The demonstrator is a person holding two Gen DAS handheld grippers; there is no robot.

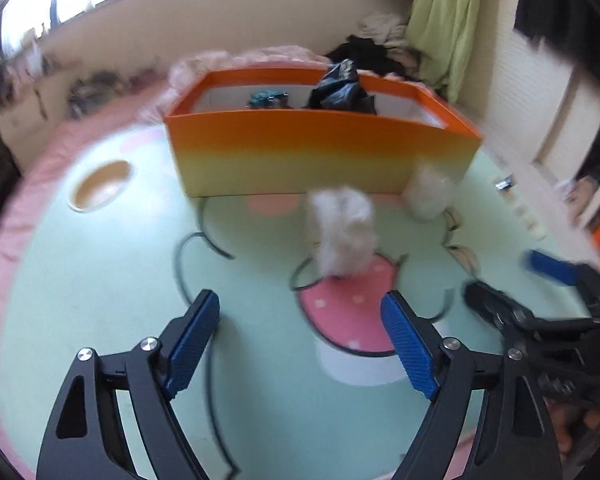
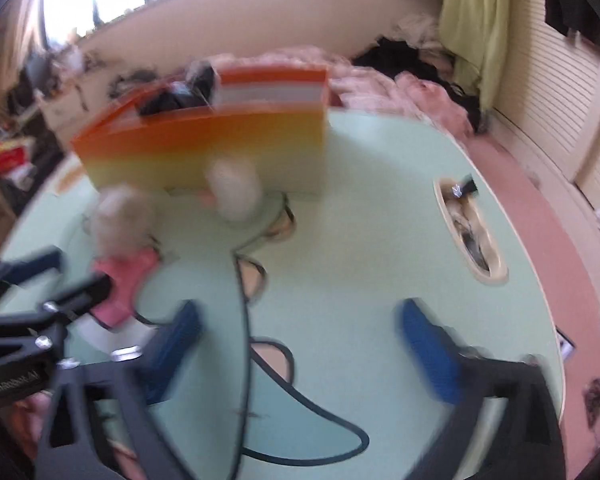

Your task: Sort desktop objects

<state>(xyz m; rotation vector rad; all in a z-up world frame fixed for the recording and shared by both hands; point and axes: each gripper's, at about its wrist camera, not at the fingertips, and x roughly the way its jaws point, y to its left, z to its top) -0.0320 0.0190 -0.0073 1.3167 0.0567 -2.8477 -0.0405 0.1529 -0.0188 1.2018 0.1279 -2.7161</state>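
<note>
An orange-to-yellow open box [image 1: 320,152] stands at the back of a mint-green round table [image 1: 100,272]. It holds a black crumpled bag [image 1: 342,88] and a small teal object [image 1: 266,99]. Two white fluffy objects stand in front of it: one [image 1: 342,234] near the middle, one [image 1: 430,192] by the box's right corner. My left gripper [image 1: 300,344] is open and empty, low over the table, short of the nearer fluffy object. My right gripper [image 2: 300,348] is open and empty; it also shows at the right of the left wrist view [image 1: 512,284]. The box [image 2: 212,144] and fluffy objects [image 2: 236,190] [image 2: 118,220] are blurred in the right wrist view.
The table has a pink padded rim [image 1: 32,184], a round hole [image 1: 100,190] at left and an oval hole [image 2: 470,232] at right with dark items in it. Pink bedding and clothes [image 2: 400,80] lie behind. A louvred wall [image 2: 556,92] stands right.
</note>
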